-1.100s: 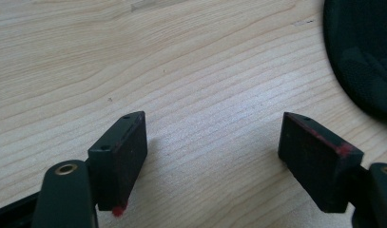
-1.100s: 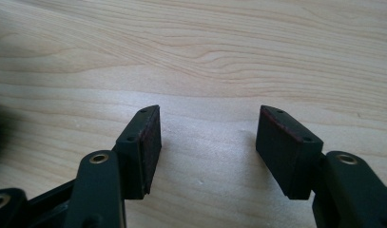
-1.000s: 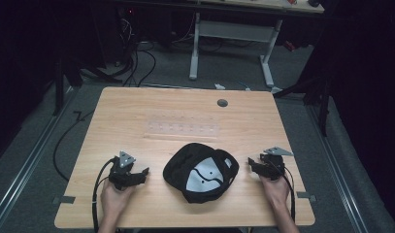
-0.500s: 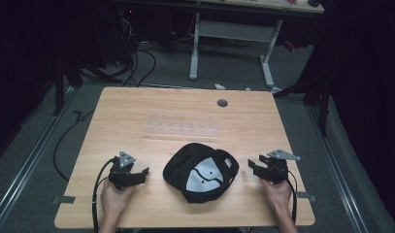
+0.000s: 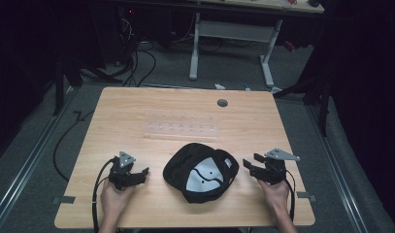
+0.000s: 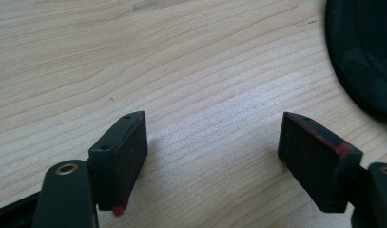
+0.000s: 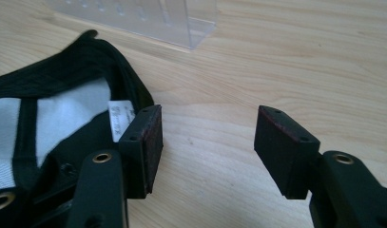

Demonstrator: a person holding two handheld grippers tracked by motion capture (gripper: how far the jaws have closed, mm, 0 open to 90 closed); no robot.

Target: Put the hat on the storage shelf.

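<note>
A black cap [image 5: 201, 171] lies upside down near the table's front edge, its white lining [image 7: 48, 123] facing up. My left gripper [image 5: 140, 173] rests on the wood to the cap's left, jaws open and empty; in the left gripper view [image 6: 212, 156] the cap's dark edge [image 6: 362, 52] shows at the upper right. My right gripper [image 5: 247, 164] sits just right of the cap, open with nothing held. In the right gripper view [image 7: 208, 142] its left jaw lies close beside the cap's rim, near the white label [image 7: 119, 118].
A clear plastic rack [image 5: 181, 129] lies flat behind the cap, its corner [image 7: 181, 19] also showing in the right gripper view. A round cable hole [image 5: 222, 103] sits near the table's far edge. Another desk frame [image 5: 231, 43] stands on the floor beyond.
The right gripper has shifted slightly and tilted; its grey plate sits a little further right. The left gripper and cap stay put.
</note>
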